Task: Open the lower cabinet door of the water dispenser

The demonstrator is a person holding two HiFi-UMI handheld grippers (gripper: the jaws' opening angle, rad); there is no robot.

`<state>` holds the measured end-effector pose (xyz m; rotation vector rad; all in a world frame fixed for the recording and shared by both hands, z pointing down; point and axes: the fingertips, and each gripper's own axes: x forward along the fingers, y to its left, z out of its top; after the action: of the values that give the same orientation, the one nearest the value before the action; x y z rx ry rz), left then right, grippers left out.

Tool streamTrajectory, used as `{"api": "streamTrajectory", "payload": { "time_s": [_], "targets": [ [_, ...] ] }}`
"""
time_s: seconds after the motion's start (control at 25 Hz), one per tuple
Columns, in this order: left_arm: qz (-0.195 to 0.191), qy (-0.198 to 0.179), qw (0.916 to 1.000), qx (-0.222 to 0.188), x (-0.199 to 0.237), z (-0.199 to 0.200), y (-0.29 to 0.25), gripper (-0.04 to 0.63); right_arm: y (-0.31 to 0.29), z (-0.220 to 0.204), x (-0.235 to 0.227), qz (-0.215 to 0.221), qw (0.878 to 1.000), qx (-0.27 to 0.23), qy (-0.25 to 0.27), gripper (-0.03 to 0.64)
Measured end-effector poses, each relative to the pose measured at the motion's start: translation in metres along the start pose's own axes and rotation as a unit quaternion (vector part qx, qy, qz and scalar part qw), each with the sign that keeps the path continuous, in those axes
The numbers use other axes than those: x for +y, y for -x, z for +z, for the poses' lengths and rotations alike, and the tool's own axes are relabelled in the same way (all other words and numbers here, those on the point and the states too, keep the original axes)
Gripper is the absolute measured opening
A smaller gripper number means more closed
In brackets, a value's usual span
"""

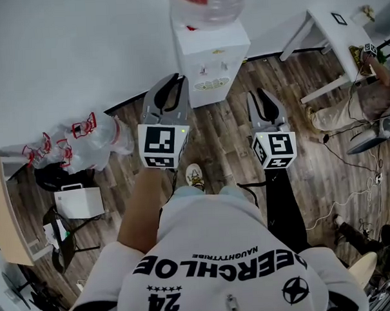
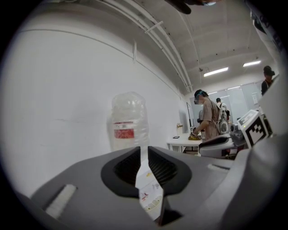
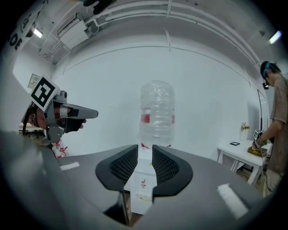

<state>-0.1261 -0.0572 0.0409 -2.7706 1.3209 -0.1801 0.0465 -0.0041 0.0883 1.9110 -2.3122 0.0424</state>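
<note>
The white water dispenser (image 1: 210,51) stands against the wall ahead, with a clear bottle (image 1: 208,3) on top. Both grippers are held level and point at it from a short way off. My left gripper (image 1: 177,78) is open by a narrow gap and holds nothing. My right gripper (image 1: 262,94) is open a little wider and is also empty. In the left gripper view the bottle (image 2: 128,121) rises above the jaws and the dispenser's front (image 2: 148,195) shows through the gap. The right gripper view shows the bottle (image 3: 156,112) and the taps and grille (image 3: 143,188). The lower door is hidden behind the gripper bodies.
A white table (image 1: 324,17) stands at the right with a person (image 1: 348,109) beside it and cables (image 1: 351,196) on the wooden floor. Bagged empty bottles (image 1: 78,144) and a white box (image 1: 81,202) lie at the left near a wooden shelf (image 1: 4,211).
</note>
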Motion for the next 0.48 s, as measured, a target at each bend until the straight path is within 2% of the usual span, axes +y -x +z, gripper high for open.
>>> {"api": "streamTrajectory", "payload": {
  "time_s": [0.48],
  "targets": [
    [-0.046, 0.014, 0.9988, 0.012, 0.024, -0.024, -0.048, 0.057, -0.037, -0.015, -0.016, -0.048, 0.999, 0.017, -0.015, 0.078]
  ]
}}
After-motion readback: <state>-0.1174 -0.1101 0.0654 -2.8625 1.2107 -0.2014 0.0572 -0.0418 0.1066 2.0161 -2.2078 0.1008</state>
